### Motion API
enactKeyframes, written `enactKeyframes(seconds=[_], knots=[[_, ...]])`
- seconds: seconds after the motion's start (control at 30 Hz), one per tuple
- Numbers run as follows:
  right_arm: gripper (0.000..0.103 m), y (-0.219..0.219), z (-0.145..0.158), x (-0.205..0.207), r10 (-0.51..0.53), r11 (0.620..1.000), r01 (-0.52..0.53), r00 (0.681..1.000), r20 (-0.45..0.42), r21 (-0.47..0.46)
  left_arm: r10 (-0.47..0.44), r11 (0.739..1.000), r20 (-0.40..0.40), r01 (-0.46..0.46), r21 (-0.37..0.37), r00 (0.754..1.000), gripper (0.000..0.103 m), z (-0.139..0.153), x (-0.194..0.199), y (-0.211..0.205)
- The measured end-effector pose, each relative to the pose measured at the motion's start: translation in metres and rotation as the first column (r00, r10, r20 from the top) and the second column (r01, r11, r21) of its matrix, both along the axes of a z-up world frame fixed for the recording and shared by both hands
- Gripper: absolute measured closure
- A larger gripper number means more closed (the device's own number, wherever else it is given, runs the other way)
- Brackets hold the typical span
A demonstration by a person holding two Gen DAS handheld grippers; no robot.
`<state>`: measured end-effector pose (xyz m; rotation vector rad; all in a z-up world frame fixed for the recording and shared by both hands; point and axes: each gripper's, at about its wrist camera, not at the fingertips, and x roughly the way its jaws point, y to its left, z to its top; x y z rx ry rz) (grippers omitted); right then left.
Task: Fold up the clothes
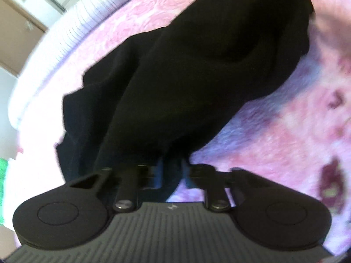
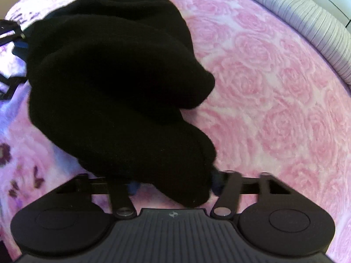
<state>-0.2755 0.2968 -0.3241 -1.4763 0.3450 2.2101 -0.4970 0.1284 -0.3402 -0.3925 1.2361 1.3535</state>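
Left wrist view: the left gripper (image 1: 173,175) is clenched on a black garment (image 1: 186,76) lying on the pink bed (image 1: 285,142); a cupboard (image 1: 19,32) is seen beyond. Right wrist view: the right gripper (image 2: 173,186) is clamped on bunched cloth.

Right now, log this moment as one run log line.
left gripper: shut on black garment | right gripper: garment between fingers, grip unclear | surface: pink rose blanket

Pink rose-patterned blanket (image 2: 274,87) under everything; ribbed white edging (image 2: 307,17) along rim; wooden cabinet (image 1: 15,32) beyond.
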Motion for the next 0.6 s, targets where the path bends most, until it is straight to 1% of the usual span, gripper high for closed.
enactKeyframes(seconds=[0.03, 0.2, 0.3, 0.33, 0.4, 0.43, 0.47, 0.53, 0.6], knots=[[0.085, 0.000, 0.006, 0.003, -0.017, 1.000, 0.016, 0.999, -0.028, -0.025, 0.007, 1.000, 0.012, -0.007, 0.002, 1.000, 0.098, 0.007, -0.001, -0.002], [0.086, -0.020, 0.052, 0.010, -0.073, 0.994, 0.059, 0.986, -0.153, -0.091, 0.048, 0.999, 0.091, -0.049, 0.003, 0.995, 0.097, 0.043, -0.004, -0.015], [0.086, -0.039, 0.085, 0.007, -0.067, 0.996, 0.052, 0.974, -0.215, -0.072, 0.085, 0.996, 0.212, -0.083, -0.016, 0.974, 0.093, 0.072, -0.007, -0.027], [0.086, -0.047, 0.095, 0.003, -0.059, 0.997, 0.045, 0.970, -0.234, -0.064, 0.108, 0.994, 0.263, -0.105, -0.025, 0.959, 0.092, 0.083, -0.008, -0.030], [0.086, -0.061, 0.114, -0.008, -0.035, 0.999, 0.023, 0.962, -0.270, -0.049, 0.160, 0.987, 0.357, -0.153, -0.048, 0.920, 0.089, 0.103, -0.011, -0.034], [0.086, -0.068, 0.120, -0.013, -0.020, 0.999, 0.007, 0.960, -0.278, -0.048, 0.189, 0.982, 0.398, -0.179, -0.062, 0.898, 0.082, 0.111, -0.013, -0.036], [0.086, -0.076, 0.122, -0.019, -0.001, 0.998, -0.014, 0.961, -0.277, -0.053, 0.214, 0.977, 0.420, -0.202, -0.073, 0.882, 0.076, 0.115, -0.015, -0.036], [0.086, -0.089, 0.122, -0.029, 0.027, 0.996, -0.047, 0.964, -0.264, -0.069, 0.262, 0.965, 0.459, -0.245, -0.097, 0.849, 0.074, 0.122, -0.019, -0.036], [0.086, -0.100, 0.108, -0.033, 0.025, 0.994, -0.046, 0.979, -0.202, -0.101, 0.293, 0.956, 0.465, -0.255, -0.144, 0.836, 0.073, 0.120, -0.017, -0.031]])
